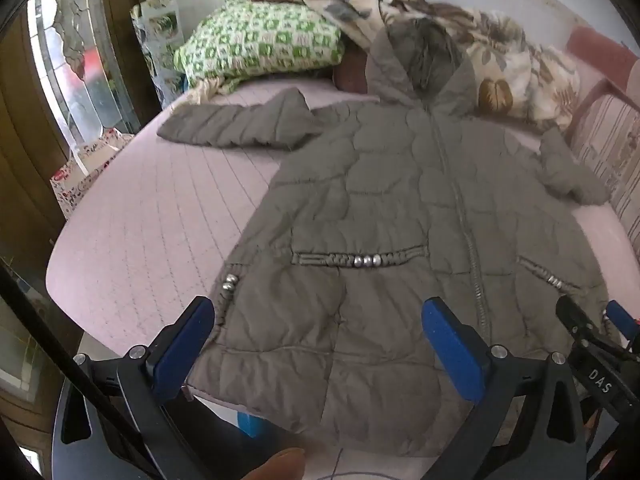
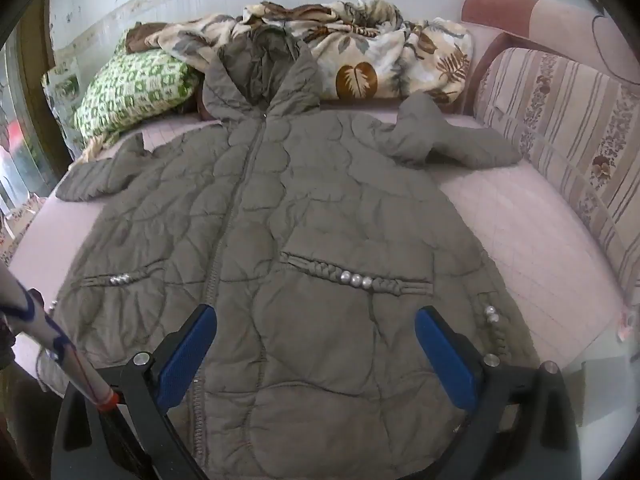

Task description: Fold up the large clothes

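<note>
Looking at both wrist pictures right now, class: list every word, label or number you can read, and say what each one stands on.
"DAS": white letters on the black body of the right gripper, seen at the right edge of the left wrist view.
Printed bags beside the bed: patterned, with a red mark; too blurred to read.
Padded jacket, pillow and blanket: no readable text.

Green-and-white pillow (image 2: 132, 92) beside a leaf-print blanket (image 2: 372, 64) — striped sofa backrest (image 2: 568, 128) — pink quilted mattress (image 1: 160, 216).
</note>
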Demonstrator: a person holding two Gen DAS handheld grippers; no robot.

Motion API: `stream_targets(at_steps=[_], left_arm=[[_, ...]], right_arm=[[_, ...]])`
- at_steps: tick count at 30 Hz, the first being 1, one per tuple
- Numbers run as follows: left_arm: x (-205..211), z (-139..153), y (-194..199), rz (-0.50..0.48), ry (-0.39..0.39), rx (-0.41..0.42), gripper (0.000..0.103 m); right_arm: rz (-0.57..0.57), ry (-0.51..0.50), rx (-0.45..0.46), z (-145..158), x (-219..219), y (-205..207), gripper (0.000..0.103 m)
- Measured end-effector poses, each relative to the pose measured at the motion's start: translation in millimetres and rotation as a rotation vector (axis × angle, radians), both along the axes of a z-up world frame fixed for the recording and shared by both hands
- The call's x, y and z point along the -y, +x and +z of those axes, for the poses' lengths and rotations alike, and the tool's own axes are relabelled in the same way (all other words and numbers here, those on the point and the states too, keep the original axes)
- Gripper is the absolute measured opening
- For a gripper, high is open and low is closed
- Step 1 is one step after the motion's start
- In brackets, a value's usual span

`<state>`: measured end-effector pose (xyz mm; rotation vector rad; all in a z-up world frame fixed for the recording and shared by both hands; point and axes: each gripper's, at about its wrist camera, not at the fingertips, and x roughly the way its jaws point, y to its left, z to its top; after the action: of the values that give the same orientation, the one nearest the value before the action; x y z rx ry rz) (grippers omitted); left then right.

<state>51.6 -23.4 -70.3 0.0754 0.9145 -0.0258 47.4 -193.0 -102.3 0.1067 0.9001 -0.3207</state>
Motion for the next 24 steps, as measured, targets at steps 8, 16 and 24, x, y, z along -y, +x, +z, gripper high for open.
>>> stream_targets(at_steps=[8, 16, 24], left_arm=[[-1, -35, 17, 0.004, 0.011, -0.071, 0.103], [-4, -69, 31, 0.013, 0.028, -0.148, 0.103], [-3, -90, 39, 0.027, 0.043, -0.178, 0.103]], right_arm=[[0.003, -0.007, -0.034, -9, 18, -2, 0.101], [0.017, -0.012, -0.056, -19, 18, 2, 0.101], [0.020, -0.017, -0.061, -21, 19, 1, 0.101]])
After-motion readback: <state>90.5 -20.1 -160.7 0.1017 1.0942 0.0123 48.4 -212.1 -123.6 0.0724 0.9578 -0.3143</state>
